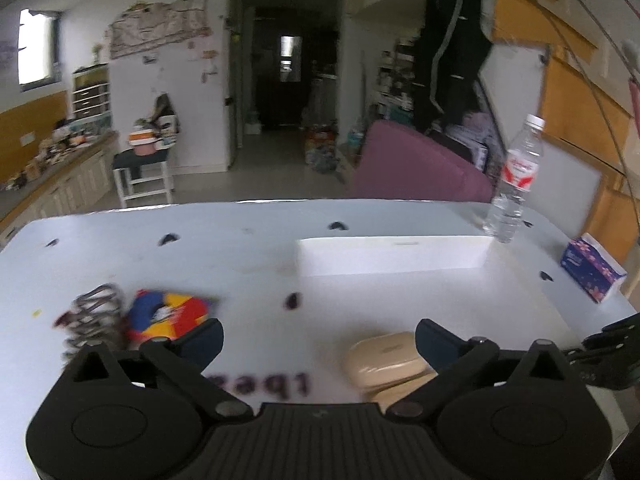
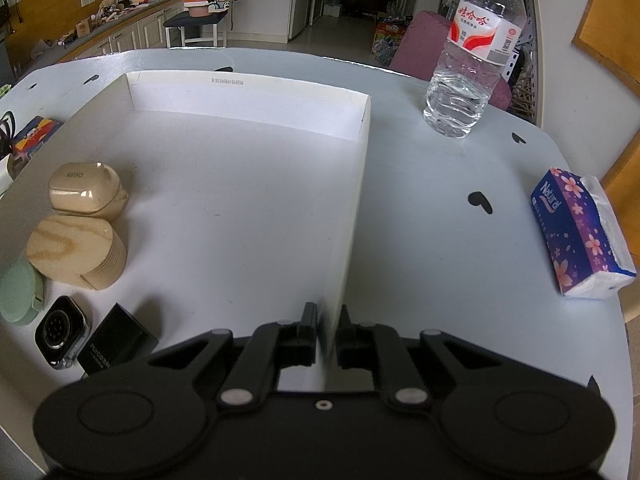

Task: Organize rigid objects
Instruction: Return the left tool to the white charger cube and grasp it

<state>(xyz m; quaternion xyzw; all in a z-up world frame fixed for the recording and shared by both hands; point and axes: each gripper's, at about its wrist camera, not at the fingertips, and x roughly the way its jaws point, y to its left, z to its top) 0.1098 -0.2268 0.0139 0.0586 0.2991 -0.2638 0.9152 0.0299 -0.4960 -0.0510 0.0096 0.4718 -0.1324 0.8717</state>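
Two grippers at a white tray (image 2: 240, 92); five small items lined along its left side.
Right gripper (image 2: 327, 334) is clamped on the tray's right wall near the front corner. Left gripper (image 1: 319, 340) is spread wide, nothing between its fingers. Beige case (image 2: 86, 192), wooden box (image 2: 76, 250), green case (image 2: 18, 292), watch (image 2: 60, 334) and black box (image 2: 116, 340) are seen inside.
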